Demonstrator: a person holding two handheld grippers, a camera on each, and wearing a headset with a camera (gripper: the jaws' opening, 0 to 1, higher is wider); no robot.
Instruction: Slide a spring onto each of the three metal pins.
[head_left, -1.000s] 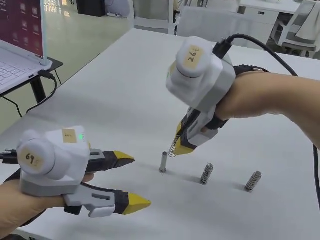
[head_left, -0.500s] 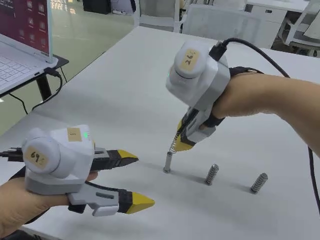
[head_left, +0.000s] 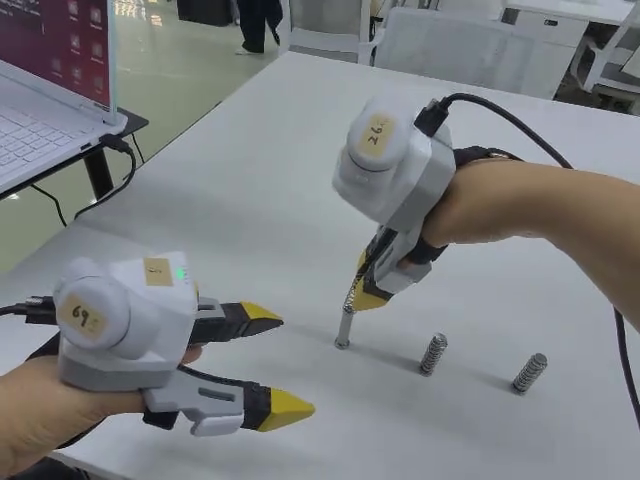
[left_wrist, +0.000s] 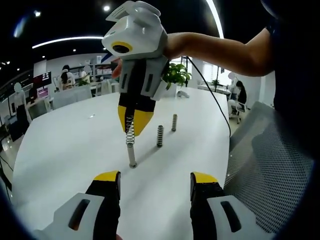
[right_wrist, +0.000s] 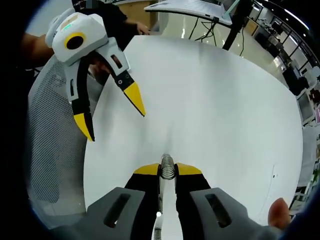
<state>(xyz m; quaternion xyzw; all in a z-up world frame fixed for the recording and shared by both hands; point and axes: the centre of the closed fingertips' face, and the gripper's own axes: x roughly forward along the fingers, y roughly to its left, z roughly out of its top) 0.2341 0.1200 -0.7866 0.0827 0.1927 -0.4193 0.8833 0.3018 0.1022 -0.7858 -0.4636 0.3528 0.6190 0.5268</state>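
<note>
Three metal pins stand upright in a row on the white table (head_left: 250, 200). The left pin (head_left: 343, 330) is bare at its base, with a spring (head_left: 350, 295) hanging just over its top, pinched by my right gripper (head_left: 366, 290), which is shut on it. The middle pin (head_left: 432, 354) and the right pin (head_left: 529, 373) each wear a spring. In the left gripper view the spring (left_wrist: 129, 130) sits on the pin's (left_wrist: 132, 157) top. My left gripper (head_left: 278, 365) is open at the lower left, holding nothing. The right gripper view shows the spring (right_wrist: 168, 167) between the yellow tips.
A laptop (head_left: 50, 80) sits on a stand beyond the table's left edge, with a cable (head_left: 115, 170) hanging below. A black cable (head_left: 500, 110) runs from the right gripper. Office chairs and desks stand at the back.
My right gripper has brought the spring down and right, from beside the left pin to directly over its top. The left gripper has stayed open in place. The camera shifted slightly.
</note>
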